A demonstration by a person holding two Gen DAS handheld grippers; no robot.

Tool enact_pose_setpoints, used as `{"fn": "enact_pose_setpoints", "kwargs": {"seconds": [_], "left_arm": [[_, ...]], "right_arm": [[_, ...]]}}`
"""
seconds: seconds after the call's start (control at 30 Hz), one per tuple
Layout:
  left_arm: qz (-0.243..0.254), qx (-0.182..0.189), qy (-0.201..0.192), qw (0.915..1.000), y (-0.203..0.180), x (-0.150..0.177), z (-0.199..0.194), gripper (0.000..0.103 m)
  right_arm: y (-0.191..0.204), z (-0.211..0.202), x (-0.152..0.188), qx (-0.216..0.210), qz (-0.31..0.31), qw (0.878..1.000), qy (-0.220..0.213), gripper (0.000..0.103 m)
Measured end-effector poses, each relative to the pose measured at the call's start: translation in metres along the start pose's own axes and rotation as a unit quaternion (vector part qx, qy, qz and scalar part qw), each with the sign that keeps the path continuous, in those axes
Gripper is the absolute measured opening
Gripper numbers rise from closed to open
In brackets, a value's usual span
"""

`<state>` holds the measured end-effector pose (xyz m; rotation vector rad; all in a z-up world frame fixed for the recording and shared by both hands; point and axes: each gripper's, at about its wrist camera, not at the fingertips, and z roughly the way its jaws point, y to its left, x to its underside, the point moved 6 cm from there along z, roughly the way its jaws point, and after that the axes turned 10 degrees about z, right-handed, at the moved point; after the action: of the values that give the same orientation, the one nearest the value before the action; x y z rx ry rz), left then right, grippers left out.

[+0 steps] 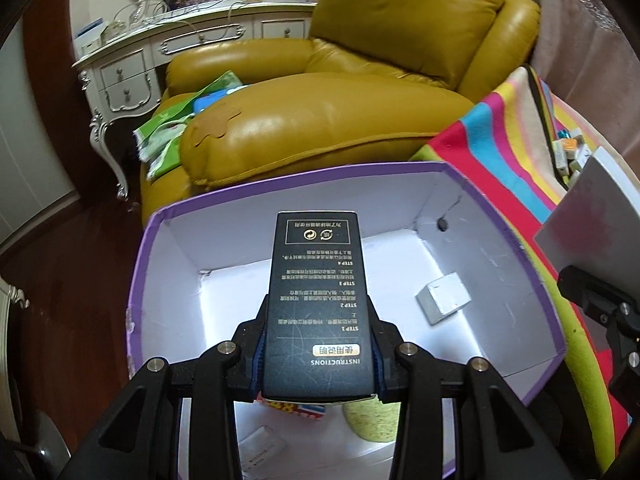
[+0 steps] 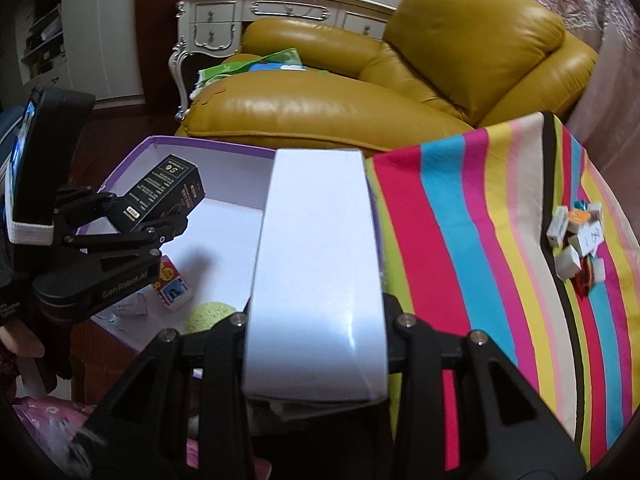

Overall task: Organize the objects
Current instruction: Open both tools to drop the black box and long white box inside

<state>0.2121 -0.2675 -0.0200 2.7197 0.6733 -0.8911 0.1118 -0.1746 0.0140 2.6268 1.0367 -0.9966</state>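
My left gripper (image 1: pixel 318 316) is shut on a long black box (image 1: pixel 318 304) printed with instructions, held over the open purple cardboard box (image 1: pixel 152 240). Inside that box lie a small white cube (image 1: pixel 442 298), a yellow-green sponge (image 1: pixel 372 420), a red patterned carton (image 1: pixel 296 406) and a white card (image 1: pixel 262 450). My right gripper (image 2: pixel 316 320) is shut on a long white box (image 2: pixel 318 272), held at the purple box's right rim (image 2: pixel 192 146). The left gripper (image 2: pixel 160 224) with the black box (image 2: pixel 164 192) shows in the right wrist view.
A striped cloth (image 2: pixel 480 240) covers the table at right, with a pile of small white blocks (image 2: pixel 574 240) on it. A mustard leather armchair (image 1: pixel 340 92) stands behind, with green packets (image 1: pixel 172 128) on its arm. A white dresser (image 1: pixel 132 64) is far left.
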Motion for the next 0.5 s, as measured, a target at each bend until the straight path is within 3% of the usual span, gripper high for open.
{"fn": "enact_pose_setpoints", "kwargs": {"seconds": [0.23, 0.3, 0.37, 0.5], "left_arm": [[-0.020, -0.013, -0.001, 0.9997, 0.012, 0.002, -0.001, 0.042], [-0.024, -0.013, 0.000, 0.9996, 0.014, 0.000, 0.000, 0.053], [-0.029, -0.013, -0.004, 0.9995, 0.013, -0.002, -0.002, 0.074], [-0.018, -0.016, -0.013, 0.9996, 0.003, -0.006, -0.006, 0.081]], "right_arm": [[0.019, 0.004, -0.001, -0.016, -0.013, 1.000, 0.003, 0.039], [0.020, 0.003, -0.002, -0.017, -0.009, 1.000, 0.000, 0.053], [0.019, 0.001, -0.003, -0.012, -0.003, 1.000, -0.007, 0.069], [0.008, -0.004, -0.004, -0.006, 0.013, 1.000, -0.019, 0.075]]}}
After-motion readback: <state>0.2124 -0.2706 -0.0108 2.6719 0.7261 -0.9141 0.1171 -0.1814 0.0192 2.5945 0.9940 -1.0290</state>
